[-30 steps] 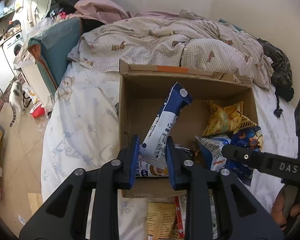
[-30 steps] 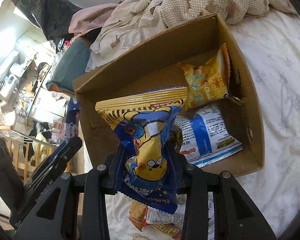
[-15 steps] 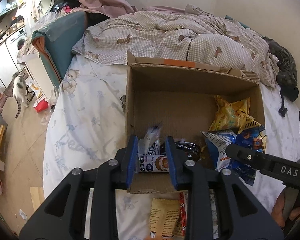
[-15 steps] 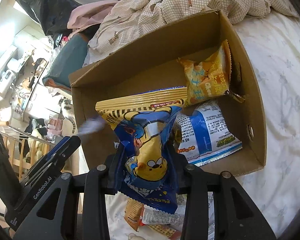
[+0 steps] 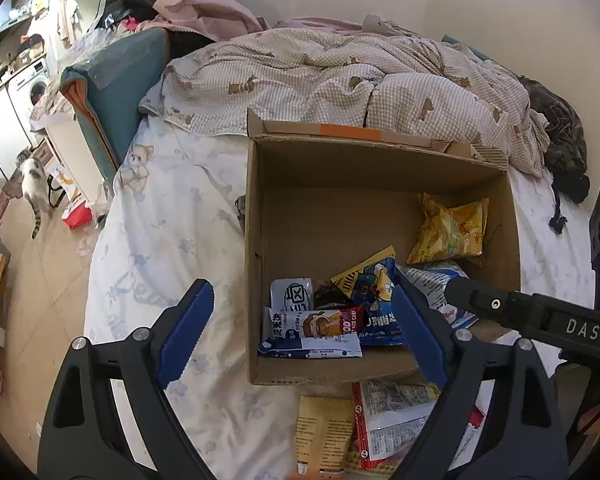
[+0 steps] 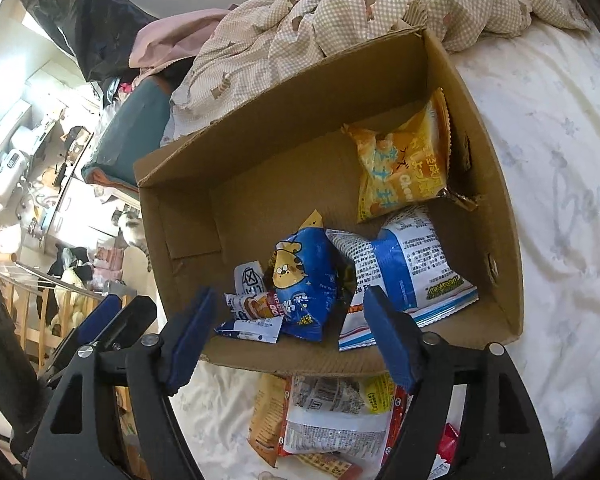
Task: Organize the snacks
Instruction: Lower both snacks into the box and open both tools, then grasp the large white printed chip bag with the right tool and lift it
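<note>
Left wrist: fingers [image 5: 186,330] of left gripper [image 5: 302,338] opening, spread wide, nothing pinched; white-and-blue packet [image 5: 310,334] lay in cardboard box [image 5: 300,372] on the bed.

Right wrist: right gripper [image 6: 290,338] likewise opening, empty; blue cartoon bag [image 6: 306,280] in the box.

Step judged: release. Next calls for reaching the loose packets [image 6: 332,420] before the box.

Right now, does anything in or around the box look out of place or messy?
Yes. Several snack packets lie on the bedsheet outside the cardboard box, against its near wall. Inside, the blue cartoon bag lies tilted across other packets. No visible damage or spills.
</note>
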A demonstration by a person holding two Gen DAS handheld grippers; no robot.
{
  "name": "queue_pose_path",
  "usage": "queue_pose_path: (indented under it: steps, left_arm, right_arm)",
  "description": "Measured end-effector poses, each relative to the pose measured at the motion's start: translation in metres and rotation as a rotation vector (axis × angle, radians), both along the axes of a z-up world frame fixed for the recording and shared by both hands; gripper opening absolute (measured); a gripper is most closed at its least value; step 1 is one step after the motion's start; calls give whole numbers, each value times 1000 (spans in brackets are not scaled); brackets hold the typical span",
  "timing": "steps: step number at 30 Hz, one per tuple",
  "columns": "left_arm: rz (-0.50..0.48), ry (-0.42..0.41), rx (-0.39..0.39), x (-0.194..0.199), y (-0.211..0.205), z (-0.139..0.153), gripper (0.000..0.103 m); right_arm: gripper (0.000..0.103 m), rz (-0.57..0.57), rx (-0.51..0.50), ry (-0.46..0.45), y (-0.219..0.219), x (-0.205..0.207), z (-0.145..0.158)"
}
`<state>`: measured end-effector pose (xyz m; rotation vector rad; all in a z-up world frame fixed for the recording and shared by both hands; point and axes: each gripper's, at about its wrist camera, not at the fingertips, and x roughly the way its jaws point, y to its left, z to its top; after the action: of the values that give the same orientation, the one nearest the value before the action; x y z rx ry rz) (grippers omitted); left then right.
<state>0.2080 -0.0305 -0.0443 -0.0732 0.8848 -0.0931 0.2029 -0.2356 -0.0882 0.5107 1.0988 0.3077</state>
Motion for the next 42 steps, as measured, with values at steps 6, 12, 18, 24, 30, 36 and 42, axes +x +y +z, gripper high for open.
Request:
queue_pose_path:
  steps: [6,12,18,24,30,36,42]
  left_arm:
    - [16,-2,-11,-1,5,0,88]
    - [35,-98,-26,-12,13,16,88]
    - [74,-146,-60,-20,29,36,88]
    - [107,-152,-101,-39,48,49,103]
    - [81,-120,-117,-58,57,47,103]
    - [85,-72,-88,-72,62,38,103]
    - [88,-17,-97,-84,66,28,103]
  right_arm:
    - [78,11,-12,-5,2,2,2]
    - [78,0,-25,-31,-1,-1,12]
    - [78,-27,-14,-107,-12,-14,40]
    - [79,-45,-21,-138,-21,-37,57]
    - [80,-59,-42,-157,-28,-63,64]
    - [80,-102,-29,-118,-41,-85,57]
    - [80,-143,-28,-75,-55,-101,48]
